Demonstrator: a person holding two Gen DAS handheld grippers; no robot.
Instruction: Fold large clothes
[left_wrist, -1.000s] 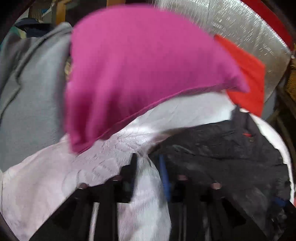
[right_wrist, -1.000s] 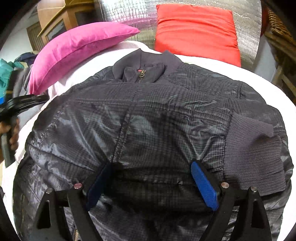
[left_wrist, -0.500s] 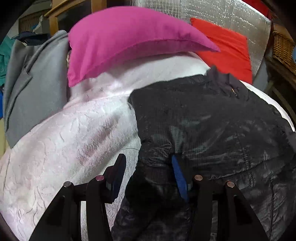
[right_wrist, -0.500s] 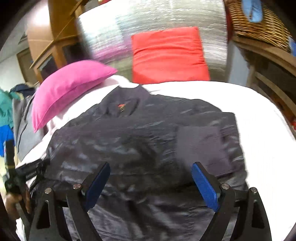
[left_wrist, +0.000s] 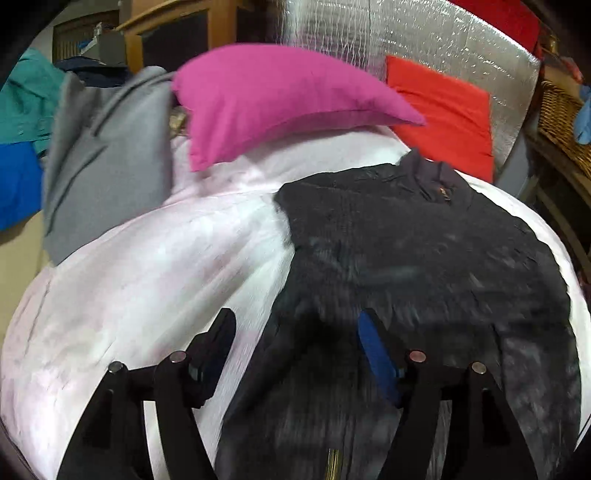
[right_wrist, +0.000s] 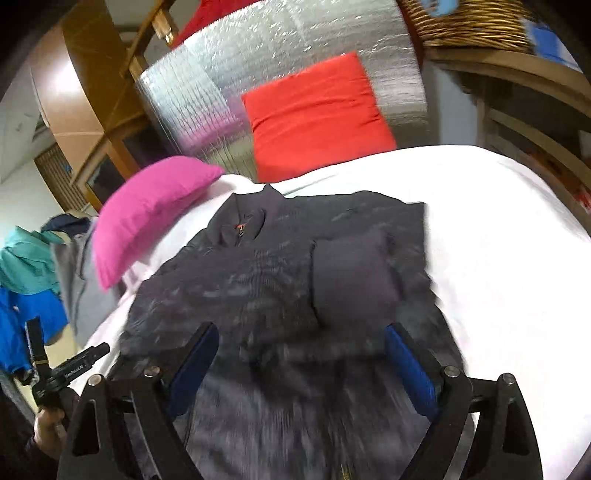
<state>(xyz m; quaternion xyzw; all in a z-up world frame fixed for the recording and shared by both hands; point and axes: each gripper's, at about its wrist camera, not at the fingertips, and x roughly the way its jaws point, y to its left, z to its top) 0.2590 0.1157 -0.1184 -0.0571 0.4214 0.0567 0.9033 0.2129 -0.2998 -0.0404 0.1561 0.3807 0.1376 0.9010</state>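
Observation:
A dark quilted jacket (left_wrist: 424, 266) lies flat on a white bedsheet (left_wrist: 155, 280), collar toward the pillows, both sleeves folded in over its front. It also shows in the right wrist view (right_wrist: 280, 280), with a ribbed cuff (right_wrist: 351, 280) lying on its chest. My left gripper (left_wrist: 299, 343) is open and empty, just above the jacket's lower left edge. My right gripper (right_wrist: 299, 358) is open and empty above the jacket's lower half. The left gripper's handle (right_wrist: 66, 373) shows at the lower left of the right wrist view.
A pink pillow (left_wrist: 280, 99) and a red pillow (left_wrist: 447, 110) lean on a silver foil headboard (left_wrist: 424, 37). Grey, teal and blue clothes (left_wrist: 107, 155) hang at the bed's left side. A wicker basket (right_wrist: 469, 22) sits on wooden shelves at the right.
Both grippers have pulled back toward the foot of the bed and risen. The left gripper's jaws have opened wider and let go of the jacket's edge. The jacket lies still.

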